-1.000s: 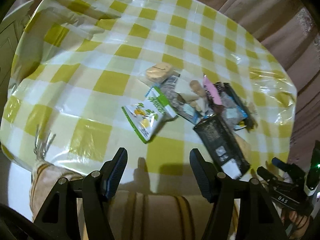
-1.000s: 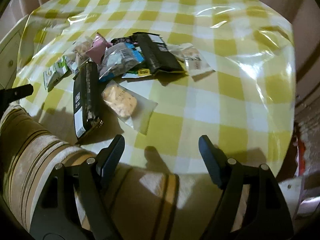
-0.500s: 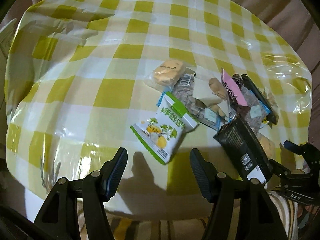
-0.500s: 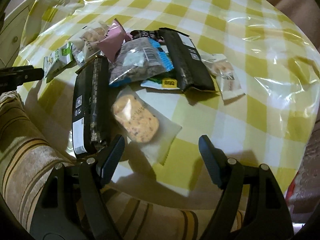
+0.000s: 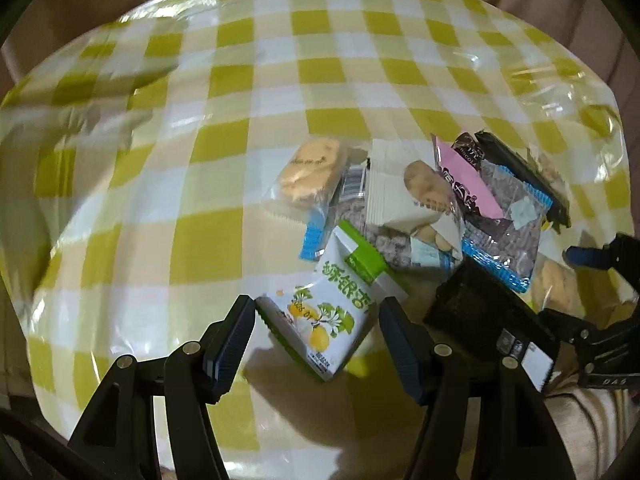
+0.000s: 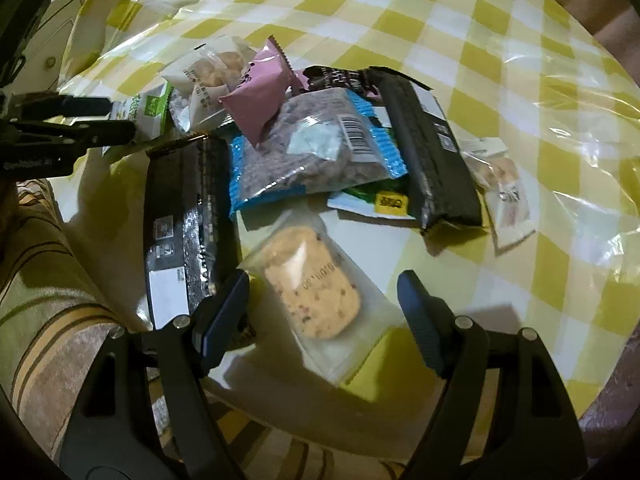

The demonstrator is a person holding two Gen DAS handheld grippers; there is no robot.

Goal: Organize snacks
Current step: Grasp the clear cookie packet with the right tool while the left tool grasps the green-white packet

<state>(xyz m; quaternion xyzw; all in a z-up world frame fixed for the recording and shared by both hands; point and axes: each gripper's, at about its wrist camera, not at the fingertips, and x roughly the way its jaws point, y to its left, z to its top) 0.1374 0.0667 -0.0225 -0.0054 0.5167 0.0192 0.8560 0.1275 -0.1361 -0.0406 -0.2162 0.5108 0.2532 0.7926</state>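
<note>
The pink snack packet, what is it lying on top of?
The pink snack packet rests on a clear blue-edged bag of dark snacks and against a cookie packet. Whatever lies deeper beneath is covered.

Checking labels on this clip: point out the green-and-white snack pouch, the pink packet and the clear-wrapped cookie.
green-and-white snack pouch [image 5: 332, 312], left wrist view, printed front.
pink packet [image 6: 256, 96], right wrist view, middle of its face.
clear-wrapped cookie [image 6: 312, 284], right wrist view, the biscuit itself.

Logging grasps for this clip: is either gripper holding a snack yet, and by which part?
Nothing is held. The left gripper and right gripper are both open above packets.
</note>
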